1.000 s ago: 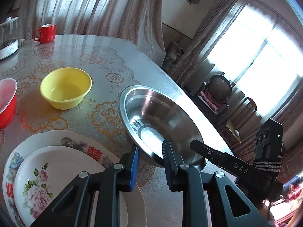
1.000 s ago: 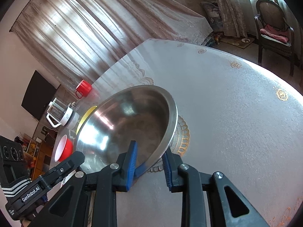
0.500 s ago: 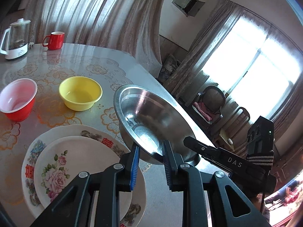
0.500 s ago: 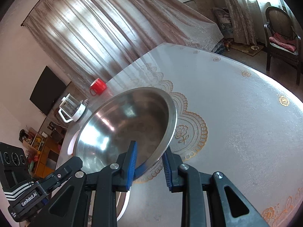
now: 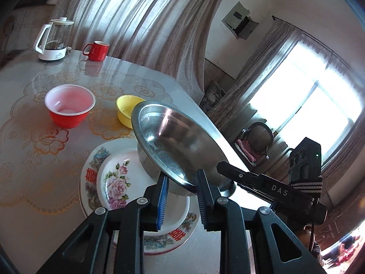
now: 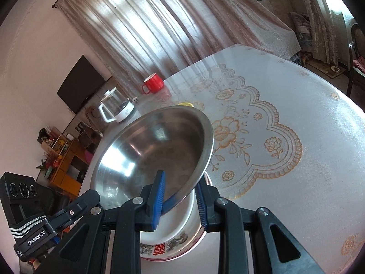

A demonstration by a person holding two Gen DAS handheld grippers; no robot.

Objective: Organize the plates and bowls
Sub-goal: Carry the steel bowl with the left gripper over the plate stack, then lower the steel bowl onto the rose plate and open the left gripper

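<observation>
A steel bowl point(image 5: 173, 141) is held in the air by both grippers, one on each side of its rim. My left gripper point(image 5: 181, 188) is shut on the near rim; my right gripper point(image 6: 180, 194) is shut on the opposite rim, and the bowl point(image 6: 155, 150) tilts towards it. The bowl hangs above two stacked floral plates point(image 5: 114, 180), a smaller one on a larger one, also in the right wrist view point(image 6: 173, 242). A red bowl point(image 5: 69, 106) and a yellow bowl point(image 5: 126, 111) stand farther back on the table.
A red mug point(image 5: 97, 50) and a glass kettle point(image 5: 54, 40) stand at the table's far end. The table point(image 6: 296, 137) has a lace-patterned cover. Curtains, a window and a chair point(image 5: 257, 141) lie beyond the table edge.
Both grippers have carried the steel bowl higher and sideways, from over the table to above the stacked plates. The grip on the rim is unchanged.
</observation>
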